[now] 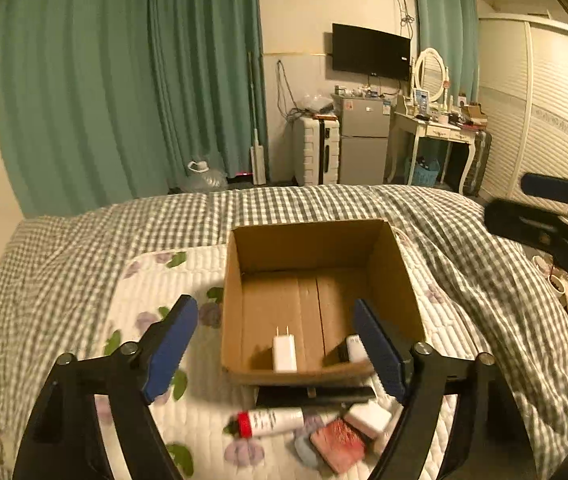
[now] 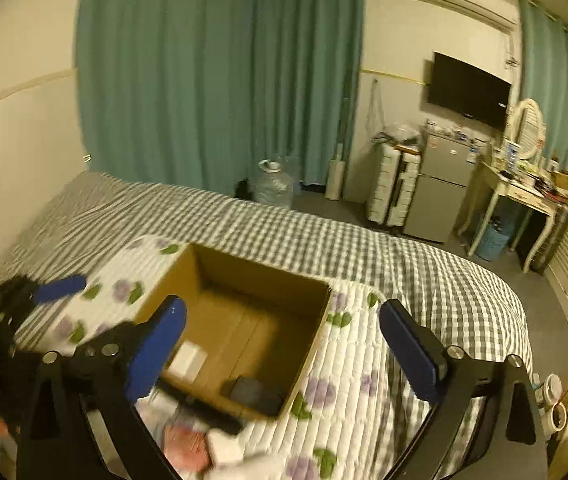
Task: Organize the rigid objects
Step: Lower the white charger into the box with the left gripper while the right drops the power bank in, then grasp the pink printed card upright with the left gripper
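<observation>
Inside the cardboard box (image 1: 398, 276) sit a white charger (image 1: 284, 349) and a dark thing. Tube (image 1: 269, 421) and others wait outside. Left gripper (image 1: 275, 350) and right gripper (image 2: 281, 346) are both wide, holding nothing.

Motion-blurred red item (image 1: 338, 444), unidentifiable

Green curtains (image 1: 123, 92) cover the far wall beyond the checked bed (image 1: 83, 248); a television (image 1: 370, 53), fridge (image 1: 364, 140), suitcase (image 1: 316, 152) and dressing table (image 1: 432, 130) stand beside a slatted wardrobe (image 1: 540, 112).
</observation>
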Action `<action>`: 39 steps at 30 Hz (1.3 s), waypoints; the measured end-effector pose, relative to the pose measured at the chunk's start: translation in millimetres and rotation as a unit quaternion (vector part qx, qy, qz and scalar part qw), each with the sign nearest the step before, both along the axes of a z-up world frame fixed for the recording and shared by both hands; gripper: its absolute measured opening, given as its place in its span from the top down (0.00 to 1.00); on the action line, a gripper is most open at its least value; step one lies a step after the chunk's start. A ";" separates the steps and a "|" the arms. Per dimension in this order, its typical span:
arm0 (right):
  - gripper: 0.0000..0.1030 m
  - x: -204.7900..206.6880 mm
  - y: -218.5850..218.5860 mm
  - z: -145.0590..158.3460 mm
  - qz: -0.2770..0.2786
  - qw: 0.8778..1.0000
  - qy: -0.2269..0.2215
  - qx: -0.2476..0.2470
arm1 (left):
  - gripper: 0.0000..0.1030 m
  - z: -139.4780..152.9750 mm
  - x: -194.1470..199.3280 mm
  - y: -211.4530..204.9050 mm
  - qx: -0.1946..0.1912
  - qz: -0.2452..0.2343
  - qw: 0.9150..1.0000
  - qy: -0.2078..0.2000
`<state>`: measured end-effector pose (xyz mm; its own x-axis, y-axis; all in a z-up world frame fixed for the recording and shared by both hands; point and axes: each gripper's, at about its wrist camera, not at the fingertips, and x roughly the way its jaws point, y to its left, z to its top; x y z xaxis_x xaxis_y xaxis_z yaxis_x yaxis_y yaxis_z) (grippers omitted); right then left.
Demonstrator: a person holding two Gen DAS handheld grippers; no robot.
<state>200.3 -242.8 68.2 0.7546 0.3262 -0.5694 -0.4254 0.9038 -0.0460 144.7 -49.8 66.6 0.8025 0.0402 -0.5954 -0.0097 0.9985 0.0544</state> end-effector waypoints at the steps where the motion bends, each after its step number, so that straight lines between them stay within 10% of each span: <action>1: 0.00 -9.7 -5.9 2.4 0.004 1.000 0.008 -0.002 | 0.18 2.7 -5.3 -1.7 0.003 0.004 1.000 0.000; 22: 0.00 -37.5 -47.0 -192.3 0.025 0.986 0.150 -0.066 | 0.18 -152.9 -25.5 -35.8 0.018 0.027 0.992 0.123; 34: 0.00 -34.1 -49.2 -233.4 0.019 0.976 0.203 -0.077 | 0.20 -186.3 -30.5 -25.5 -0.042 0.017 0.977 0.211; 39: 0.00 -35.0 -49.5 -235.4 0.001 0.974 0.205 -0.097 | 0.51 -192.1 -34.8 -46.4 -0.067 -0.020 0.969 0.236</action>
